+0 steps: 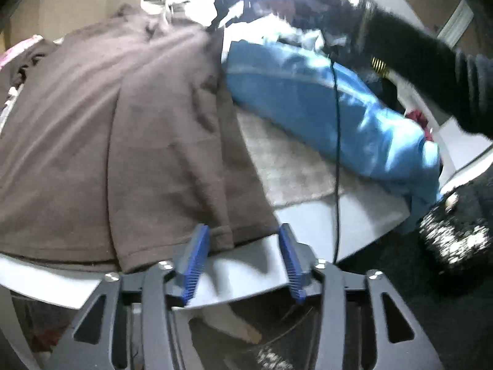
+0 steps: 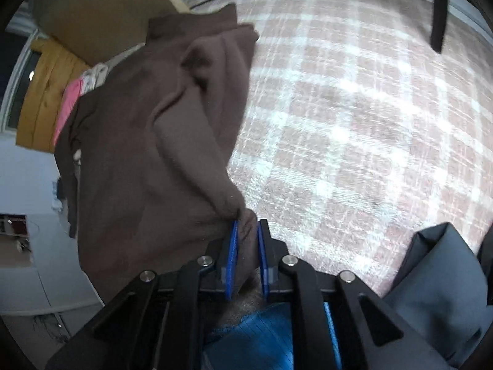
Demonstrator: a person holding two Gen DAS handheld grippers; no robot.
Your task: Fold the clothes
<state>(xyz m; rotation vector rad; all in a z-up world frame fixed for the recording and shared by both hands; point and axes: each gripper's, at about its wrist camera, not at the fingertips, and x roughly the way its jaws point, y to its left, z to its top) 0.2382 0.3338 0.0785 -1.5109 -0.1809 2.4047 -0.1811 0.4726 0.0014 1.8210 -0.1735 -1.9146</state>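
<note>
Two wrist views are showing a brown garment (image 1: 123, 129) being handled. In the left wrist view it is lying spread over a white tabletop (image 1: 246, 265), its hemmed lower edge reaching close to the tabletop's near rim. The left tongs (image 1: 243, 262) are standing about half open over that rim with nothing between the blue pads; the left pad is sitting right at the hem corner, and whether it is touching cannot be told. Bare white surface is lying open between the pads and off to the right. Just right of the brown cloth, a blue garment (image 1: 323, 108) is lying bunched on a pale cloth, with a thin black cable (image 1: 337, 154) hanging across it. A dark sleeve (image 1: 431, 71) is reaching in from the upper right.

In the right wrist view, the right tongs (image 2: 248, 256) are sitting nearly closed, pinching a bunched fold of the brown garment. To its right, a plaid bed cover (image 2: 354, 123) is stretching wide and uncluttered.
</note>
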